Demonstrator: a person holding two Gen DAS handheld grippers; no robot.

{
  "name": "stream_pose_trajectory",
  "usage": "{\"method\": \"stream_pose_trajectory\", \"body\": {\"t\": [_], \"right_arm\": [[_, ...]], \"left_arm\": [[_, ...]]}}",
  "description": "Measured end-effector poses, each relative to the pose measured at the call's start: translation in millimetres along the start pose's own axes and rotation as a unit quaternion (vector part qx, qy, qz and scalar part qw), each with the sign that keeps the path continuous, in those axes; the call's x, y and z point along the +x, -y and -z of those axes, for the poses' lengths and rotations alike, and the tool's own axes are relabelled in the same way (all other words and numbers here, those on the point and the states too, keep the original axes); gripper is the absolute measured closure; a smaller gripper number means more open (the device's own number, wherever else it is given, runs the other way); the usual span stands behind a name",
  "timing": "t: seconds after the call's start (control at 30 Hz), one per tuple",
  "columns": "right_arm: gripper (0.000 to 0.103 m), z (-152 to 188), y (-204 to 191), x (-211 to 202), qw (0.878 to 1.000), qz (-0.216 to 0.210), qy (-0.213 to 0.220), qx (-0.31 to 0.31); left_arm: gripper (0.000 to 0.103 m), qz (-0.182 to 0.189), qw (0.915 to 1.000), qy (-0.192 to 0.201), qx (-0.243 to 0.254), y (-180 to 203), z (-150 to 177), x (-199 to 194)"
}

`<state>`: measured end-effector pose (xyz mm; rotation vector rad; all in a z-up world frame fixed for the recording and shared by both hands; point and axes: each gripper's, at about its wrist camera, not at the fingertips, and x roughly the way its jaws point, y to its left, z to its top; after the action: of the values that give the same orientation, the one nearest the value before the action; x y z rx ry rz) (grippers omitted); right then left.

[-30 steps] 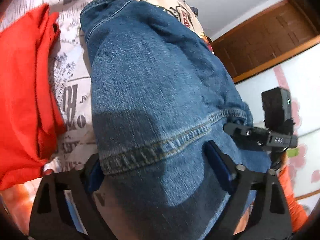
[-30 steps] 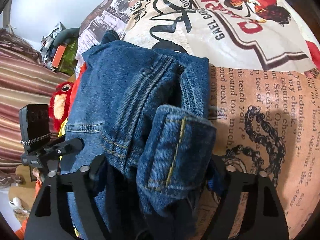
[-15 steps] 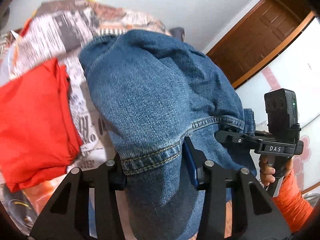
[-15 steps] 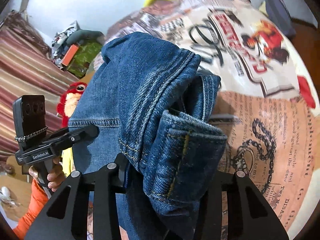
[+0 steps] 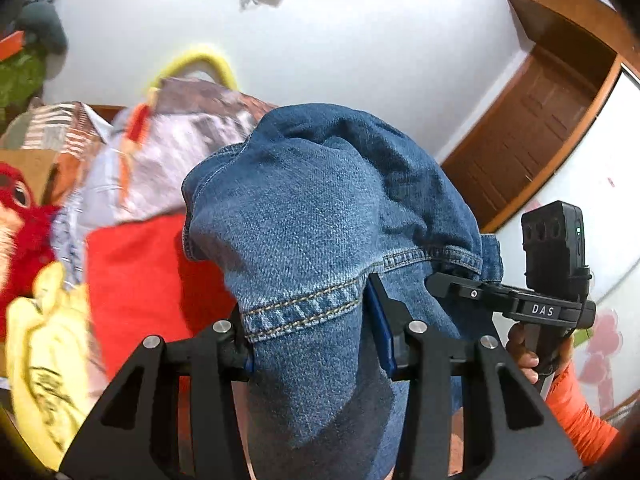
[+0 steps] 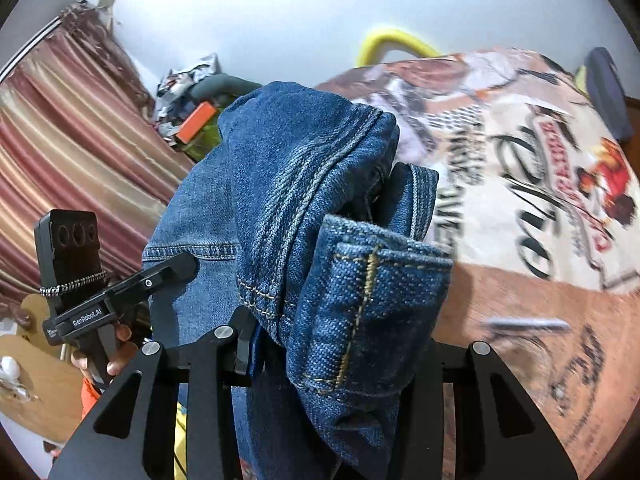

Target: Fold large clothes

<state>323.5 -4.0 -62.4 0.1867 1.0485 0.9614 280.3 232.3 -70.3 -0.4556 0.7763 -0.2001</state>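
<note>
A pair of blue jeans hangs bunched between both grippers, lifted off the bed. My left gripper is shut on a stitched hem of the jeans. My right gripper is shut on a thick folded wad of the jeans, with a cuff drooping over its right finger, which is hidden. Each gripper shows in the other's view: the right one at the right, the left one at the left.
A bed with a printed newspaper-style cover lies below. A red garment and a yellow one lie on it at the left, by a red plush toy. A striped curtain, white wall and wooden door surround.
Both grippers have risen and tilted up with the jeans, lifting them off the bed. The jaws closed tighter on the denim. The wall and ceiling now fill the upper views.
</note>
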Motion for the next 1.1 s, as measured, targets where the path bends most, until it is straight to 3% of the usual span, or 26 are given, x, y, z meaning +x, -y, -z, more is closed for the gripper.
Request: {"method": "stream_pose_trajectory", "body": {"t": [0.2,0.37,0.6,0.7,0.8,1.1], "right_arm": [[0.066,-17,-25,58,1.000,-0.022,-0.012,-0.006],[0.066,-26,-24,119,0.999,-0.018,-0.036,0.007],[0.065,-21,8,196,0.995,0.029,-0.083,0.035],[0.061,-12,23,218,0.993,0.065,-0.096,0.026],[0.055,-5,22,218,0.991,0.100,-0.089,-0.005],[0.036,22,9,187,0.980,0.162,-0.088,-0.071]], "left_arm": [[0.059,-0.033,0.9992,0.014,-0.016,-60,-15,-8],[0.059,-0.071,0.9969,0.001,-0.034,-109,-17,16],[0.057,-0.120,0.9893,-0.063,-0.054,-163,5,82],[0.048,-0.138,0.9854,-0.078,-0.063,-177,17,104],[0.040,-0.146,0.9848,-0.070,-0.062,-181,23,109],[0.035,-0.192,0.9779,-0.073,-0.039,-155,43,79]]}}
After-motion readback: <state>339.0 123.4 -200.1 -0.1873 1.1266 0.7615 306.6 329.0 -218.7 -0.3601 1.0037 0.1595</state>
